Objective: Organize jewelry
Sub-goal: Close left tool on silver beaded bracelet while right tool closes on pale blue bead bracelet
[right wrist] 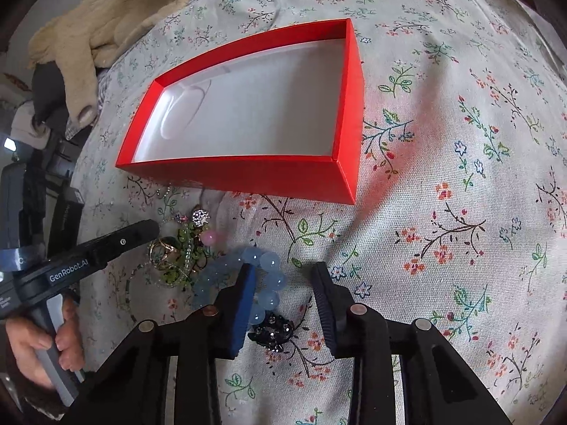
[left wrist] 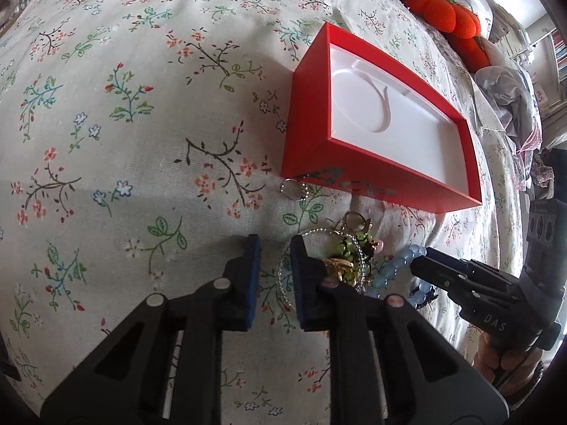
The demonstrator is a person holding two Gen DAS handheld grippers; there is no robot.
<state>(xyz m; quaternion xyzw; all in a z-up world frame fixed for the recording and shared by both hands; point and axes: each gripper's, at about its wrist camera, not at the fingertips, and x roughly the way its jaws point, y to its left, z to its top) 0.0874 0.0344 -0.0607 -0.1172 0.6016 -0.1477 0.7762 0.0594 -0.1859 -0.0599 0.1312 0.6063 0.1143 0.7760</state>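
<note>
Left gripper is down on the floral bedspread at the left edge of the jewelry pile; jaws narrow, a thin silver bead chain runs through the gap, but I can't tell if the pads actually pinch it. Right of that: green bead strand tangled with a gold ring, small hoop lying loose near the box. Pale blue bead bracelet further right; right gripper sits over it, partly closed, left pad touching the beads, right pad off them, so nothing gripped. Black beaded piece just below. Red box is open and empty, just behind the pile. Handling guess: all light, slack, snag-prone. Chain will drag neighbours, so lift slowly. Bracelet beads are round and slick; clamp across one side of the loop, not on a single bead.
</note>
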